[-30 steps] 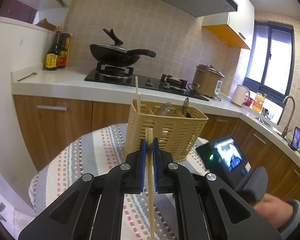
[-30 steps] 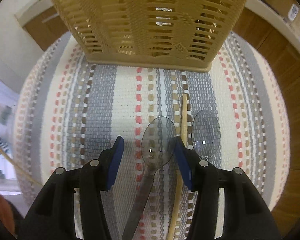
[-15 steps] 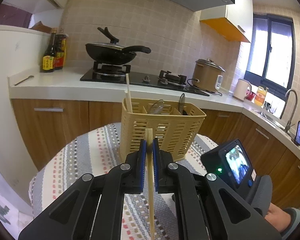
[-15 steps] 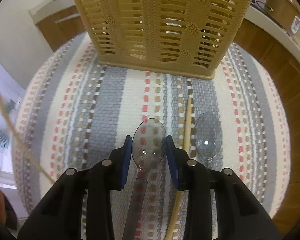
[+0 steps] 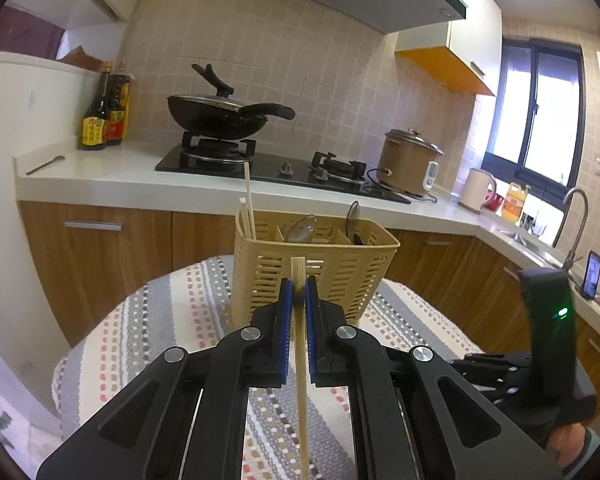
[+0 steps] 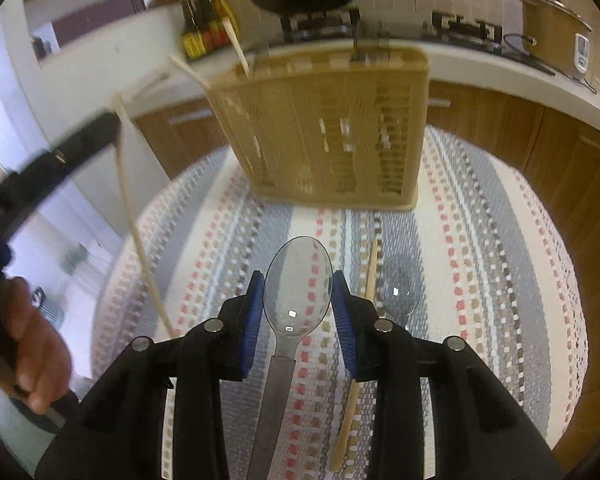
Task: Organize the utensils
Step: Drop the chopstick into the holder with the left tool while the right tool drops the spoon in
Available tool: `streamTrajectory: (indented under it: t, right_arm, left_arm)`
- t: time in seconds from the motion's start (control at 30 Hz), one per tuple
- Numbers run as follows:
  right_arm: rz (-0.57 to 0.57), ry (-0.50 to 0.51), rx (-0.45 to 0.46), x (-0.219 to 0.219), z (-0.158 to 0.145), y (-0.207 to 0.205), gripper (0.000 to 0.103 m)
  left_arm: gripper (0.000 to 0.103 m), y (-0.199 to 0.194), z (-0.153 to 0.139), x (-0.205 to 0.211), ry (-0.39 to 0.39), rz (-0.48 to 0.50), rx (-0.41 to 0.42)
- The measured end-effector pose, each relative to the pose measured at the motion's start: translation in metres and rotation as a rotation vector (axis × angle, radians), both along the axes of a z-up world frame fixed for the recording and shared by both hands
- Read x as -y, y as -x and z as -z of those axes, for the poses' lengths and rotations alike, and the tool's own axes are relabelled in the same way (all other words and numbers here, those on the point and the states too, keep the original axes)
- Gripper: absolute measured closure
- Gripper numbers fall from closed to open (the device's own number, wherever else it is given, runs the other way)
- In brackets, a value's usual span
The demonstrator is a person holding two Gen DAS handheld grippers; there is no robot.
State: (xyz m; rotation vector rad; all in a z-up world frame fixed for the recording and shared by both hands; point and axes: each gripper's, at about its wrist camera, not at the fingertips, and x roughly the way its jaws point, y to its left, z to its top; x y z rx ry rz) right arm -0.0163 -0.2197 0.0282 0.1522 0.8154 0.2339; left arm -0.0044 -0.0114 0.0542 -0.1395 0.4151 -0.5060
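My left hand-held gripper (image 5: 299, 300) is clamped shut on a chopstick (image 5: 300, 360), pinched near its top end, the rest running down toward 6 o'clock. My right hand-held gripper (image 6: 298, 312) is gripping a clear spoon (image 6: 296, 288) by the sides of its bowl, handle trailing back to 6 o'clock, spoon looks lifted off the cloth.

The basket (image 6: 320, 128) stands upright at 12 o'clock on the striped cloth over the tabletop (image 6: 480, 240). It already has chopsticks (image 5: 247, 208) in its left compartment and spoons (image 5: 300, 227) further right. Still lying on the cloth: another chopstick (image 6: 370, 272) just beside my right jaw at 3 o'clock, and a second clear spoon (image 6: 400, 292) just past it.

Handling guess: the spoon looks like thin clear plastic, light, slick, a bit brittle. A grip on the curved bowl can slip or pivot; the flat neck where bowl meets handle would be a steadier hold. The chopstick is stiff, light bamboo or wood; held near one end it can swing, so keep the squeeze firm and drop it tip down into the left compartment. The spoon probably goes handle first into a middle compartment.
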Motion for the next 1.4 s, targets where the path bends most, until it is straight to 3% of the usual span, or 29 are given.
streamTrajectory:
  t: [0.23,0.43,0.67,0.83,1.1,1.4]
  right_arm:
    - [0.0,-0.037,0.168,0.002,-0.041,0.012,0.072]
    - [0.041,0.003,0.316,0.004,-0.079,0.01,0.072]
    - [0.154,0.076,0.492,0.019,-0.131,-0.025,0.072]
    - [0.246,0.095,0.586,0.038,-0.151,-0.065,0.072]
    - [0.333,0.159,0.612,0.052,-0.126,-0.128,0.072]
    - [0.308,0.242,0.632,0.039,-0.082,-0.132,0.072]
  left_arm:
    - [0.099,0.0,-0.013,-0.009,0.046,-0.005,0.036]
    - [0.099,-0.007,-0.049,-0.007,0.062,-0.012,0.14]
    - [0.099,-0.031,-0.111,0.012,0.075,-0.058,0.327]
    - [0.099,-0.061,-0.127,0.026,0.067,-0.128,0.395]
    - [0.099,-0.119,-0.104,0.036,0.066,-0.191,0.337]
    - [0.099,-0.135,-0.062,0.036,0.041,-0.197,0.274]
